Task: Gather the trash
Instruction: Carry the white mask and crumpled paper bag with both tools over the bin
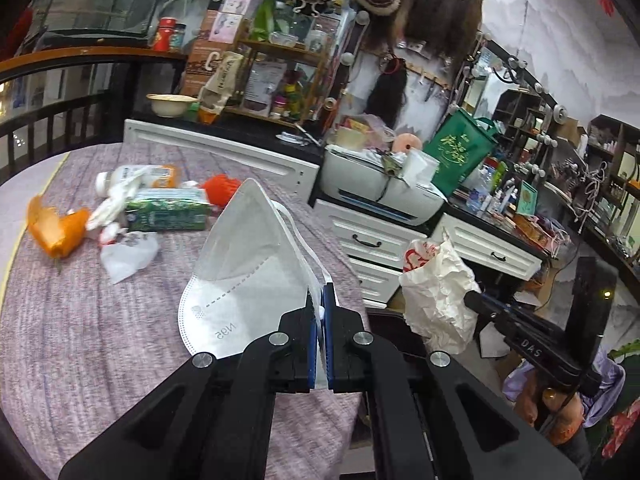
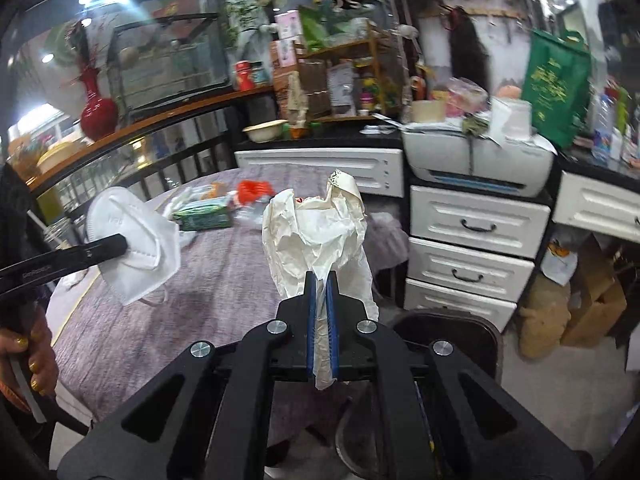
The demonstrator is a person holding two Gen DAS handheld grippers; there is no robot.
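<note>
1. Step: both pieces of trash are picked and in transit to the dark bin [image 2: 452, 328] on the floor past the table edge.
2. Left gripper [image 1: 319, 312]: jaws pressed together, pinching the white N95 mask [image 1: 248, 264] at its edge, held above the grey-purple tablecloth [image 1: 80, 340].
3. Right gripper [image 2: 320, 300]: jaws pinching a crumpled white paper wrapper [image 2: 316, 232], held past the table edge, near the bin.
4. Orientation: the mask's long axis runs away from the jaws, its folded peak pointing up and forward. The wrapper stands upright from the pads, a short tail hanging below.
5. Next: get each piece over the bin mouth, then open. The mask is light and may cling to a pad.
6. More trash [image 1: 160, 212] remains on the table.
</note>
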